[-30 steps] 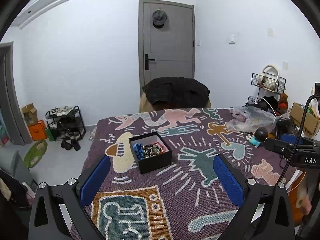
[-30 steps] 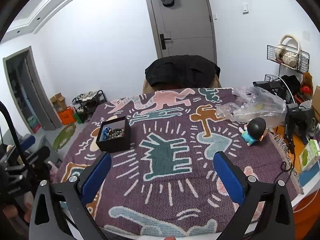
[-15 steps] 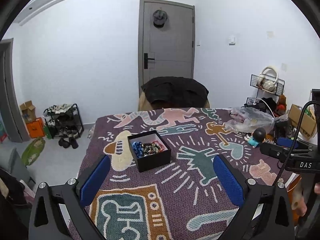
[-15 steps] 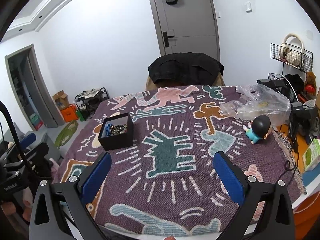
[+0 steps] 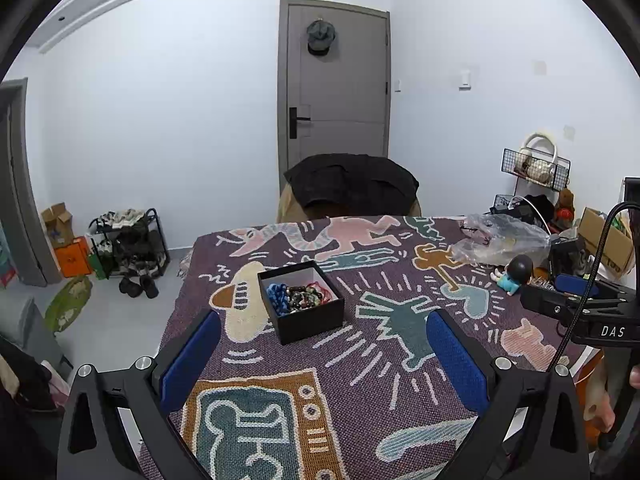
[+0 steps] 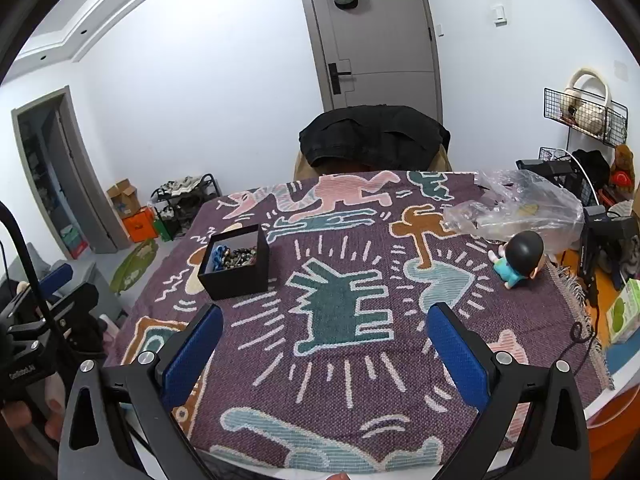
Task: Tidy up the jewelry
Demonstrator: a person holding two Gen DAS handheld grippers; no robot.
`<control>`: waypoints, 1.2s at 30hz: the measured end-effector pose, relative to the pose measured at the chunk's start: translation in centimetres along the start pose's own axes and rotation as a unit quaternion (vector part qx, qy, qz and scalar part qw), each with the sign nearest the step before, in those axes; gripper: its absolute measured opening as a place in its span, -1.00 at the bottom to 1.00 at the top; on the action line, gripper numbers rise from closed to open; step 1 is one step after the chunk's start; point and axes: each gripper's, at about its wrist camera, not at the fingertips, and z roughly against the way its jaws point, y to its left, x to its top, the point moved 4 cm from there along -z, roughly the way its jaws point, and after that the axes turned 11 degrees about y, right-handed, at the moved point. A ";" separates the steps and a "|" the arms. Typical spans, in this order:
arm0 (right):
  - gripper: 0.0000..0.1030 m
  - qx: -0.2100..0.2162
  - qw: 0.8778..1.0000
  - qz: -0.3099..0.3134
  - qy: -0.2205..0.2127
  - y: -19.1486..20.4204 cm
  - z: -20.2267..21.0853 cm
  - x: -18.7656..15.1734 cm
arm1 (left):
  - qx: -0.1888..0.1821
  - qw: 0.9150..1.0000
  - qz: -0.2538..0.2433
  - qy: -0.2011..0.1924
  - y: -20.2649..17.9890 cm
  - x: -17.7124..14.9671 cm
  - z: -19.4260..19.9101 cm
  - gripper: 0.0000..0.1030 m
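A white-walled room with a grey door holds a table draped in a purple woven cloth patterned with cartoon figures. On the cloth, toward its left side, sits an open black box with a white lining, holding a tangle of jewelry: blue beads, dark beads and a red cord, though the single pieces are too small to tell apart. The left gripper is held low over the near edge of the cloth, level and pointing at the box, its blue-padded jaws spread wide with nothing between them; the box lies just ahead of it, nearer its left finger. The right gripper hovers over the middle of the cloth, likewise level, jaws wide apart and empty, with the box well off to its front left. At the right side of the cloth a small doll with a black head lies beside a crumpled clear plastic bag. A chair with a black jacket stands at the far end.
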 end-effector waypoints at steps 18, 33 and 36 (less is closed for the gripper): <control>0.98 0.003 1.000 0.001 0.000 0.2 0.0 -0.1 | 0.001 1.000 0.002 0.000 0.3 0.0 0.0 0.99; 0.98 0.002 1.000 -0.001 -0.001 0.0 -0.1 0.0 | 0.002 1.000 0.002 0.000 0.4 0.0 -0.1 0.99; 0.98 0.001 1.000 -0.002 -0.001 0.0 -0.1 0.0 | 0.002 1.000 0.003 -0.001 0.4 0.0 0.0 0.99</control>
